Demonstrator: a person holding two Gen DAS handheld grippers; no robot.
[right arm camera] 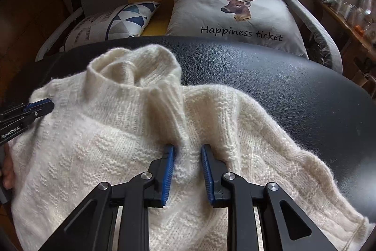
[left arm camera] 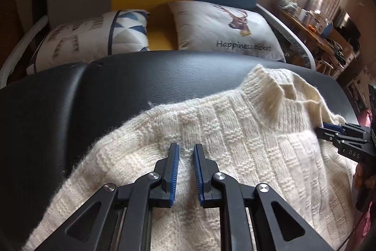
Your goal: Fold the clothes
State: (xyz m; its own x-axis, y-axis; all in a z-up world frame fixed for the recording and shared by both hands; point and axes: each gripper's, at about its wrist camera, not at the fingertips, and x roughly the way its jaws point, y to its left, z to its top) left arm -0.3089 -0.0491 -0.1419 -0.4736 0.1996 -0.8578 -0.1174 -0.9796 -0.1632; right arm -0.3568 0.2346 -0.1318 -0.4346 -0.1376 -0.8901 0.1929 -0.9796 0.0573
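Near the black table's [right arm camera: 270,77] front edge, both my grippers, left [left arm camera: 186,149] and right [right arm camera: 187,149], sit narrowly parted on the sweater [right arm camera: 112,133]; I'd pinch both shoulders evenly before folding.

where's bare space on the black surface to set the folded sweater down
Bare black surface lies right of the sweater, before the deer pillow; another patch lies left of it. The near middle is crowded by knit and both grippers.

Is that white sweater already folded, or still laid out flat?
Mostly spread out. The sweater lies open on the black cushion, its collar standing up and one sleeve stretched sideways. No neat fold shows.
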